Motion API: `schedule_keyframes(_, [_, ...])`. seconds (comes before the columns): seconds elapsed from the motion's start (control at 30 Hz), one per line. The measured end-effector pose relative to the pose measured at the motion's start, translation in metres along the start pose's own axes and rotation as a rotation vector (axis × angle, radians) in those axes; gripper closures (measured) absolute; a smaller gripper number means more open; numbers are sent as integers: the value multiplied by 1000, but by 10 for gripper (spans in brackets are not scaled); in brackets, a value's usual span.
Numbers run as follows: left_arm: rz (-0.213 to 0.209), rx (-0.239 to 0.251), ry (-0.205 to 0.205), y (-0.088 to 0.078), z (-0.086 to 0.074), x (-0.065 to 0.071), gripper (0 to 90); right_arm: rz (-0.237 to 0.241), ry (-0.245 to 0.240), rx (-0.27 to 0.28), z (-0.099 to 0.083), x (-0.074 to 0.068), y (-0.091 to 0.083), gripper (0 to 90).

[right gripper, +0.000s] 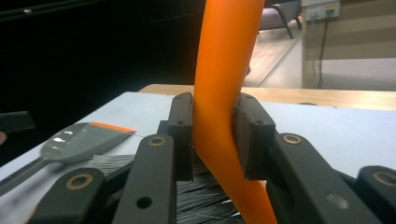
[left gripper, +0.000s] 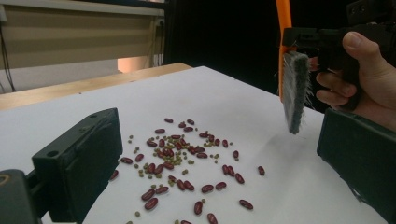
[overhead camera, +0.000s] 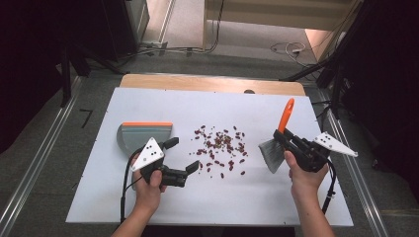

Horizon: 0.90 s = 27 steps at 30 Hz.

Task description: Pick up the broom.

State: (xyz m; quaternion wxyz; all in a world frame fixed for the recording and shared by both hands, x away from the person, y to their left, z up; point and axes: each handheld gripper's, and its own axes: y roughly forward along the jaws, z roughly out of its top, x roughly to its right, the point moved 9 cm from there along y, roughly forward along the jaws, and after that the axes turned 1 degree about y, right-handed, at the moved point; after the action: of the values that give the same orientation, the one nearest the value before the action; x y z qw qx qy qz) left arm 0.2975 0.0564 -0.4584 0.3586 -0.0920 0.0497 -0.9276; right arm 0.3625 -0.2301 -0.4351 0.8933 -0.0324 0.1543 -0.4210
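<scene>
Beans point(overhead camera: 220, 148) lie scattered mid-table on the white board point(overhead camera: 148, 202), between the two grippers. Right gripper point(overhead camera: 282, 137) pinches the orange handle of a brush point(overhead camera: 274, 150), bristles hanging just above the board beside the beans. Left gripper point(overhead camera: 182, 155) has its jaws spread and empty, just beside the grey dustpan point(overhead camera: 141, 136).

the white desk point(overhead camera: 207, 197) is evenly and brightly lit from overhead, with soft shadows. dark surroundings are seen at the frame sides. a sheen is caught on the dustpan point(right gripper: 79, 140), blurred at left.
</scene>
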Motion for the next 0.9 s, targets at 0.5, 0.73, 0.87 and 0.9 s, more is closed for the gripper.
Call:
schedule_keyframes(0.5, [-69, -44, -2, 15, 0, 32, 57, 109, -46, 14, 3, -62, 17, 688])
schedule_keyframes(0.73, [-101, -100, -42, 27, -4, 49, 225, 146, -77, 16, 1, -90, 25, 688])
schedule_keyframes(0.87, [-136, -105, -42, 30, -2, 61, 317, 167, -90, 5, -5, -104, 29, 688])
schedule_keyframes(0.9, [-142, -111, -40, 31, -2, 63, 338, 174, -90, 5, -5, -107, 30, 688])
